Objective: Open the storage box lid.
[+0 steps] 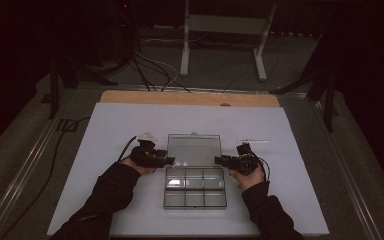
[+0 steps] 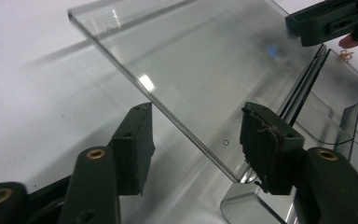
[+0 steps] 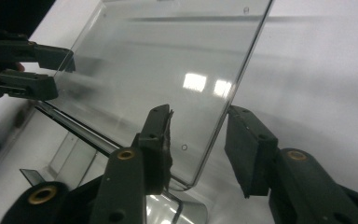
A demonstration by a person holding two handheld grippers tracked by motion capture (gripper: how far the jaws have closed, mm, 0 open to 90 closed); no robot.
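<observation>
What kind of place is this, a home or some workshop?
Probably a lab or recording studio, not a home. The white table stands in a dark, curtained space, cables trail over the floor behind it, and a person holds the left gripper and right gripper at a clear plastic compartment box.

Box compartments' (image 1: pixel 195 187) contents indiscernible, forearms cropped

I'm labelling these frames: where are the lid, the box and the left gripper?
lid (image 2: pixel 200 70), left gripper view, middle of clear panel
box (image 1: pixel 195 199), high view, front compartments
left gripper (image 1: pixel 170 160), high view, jaw tips
</observation>
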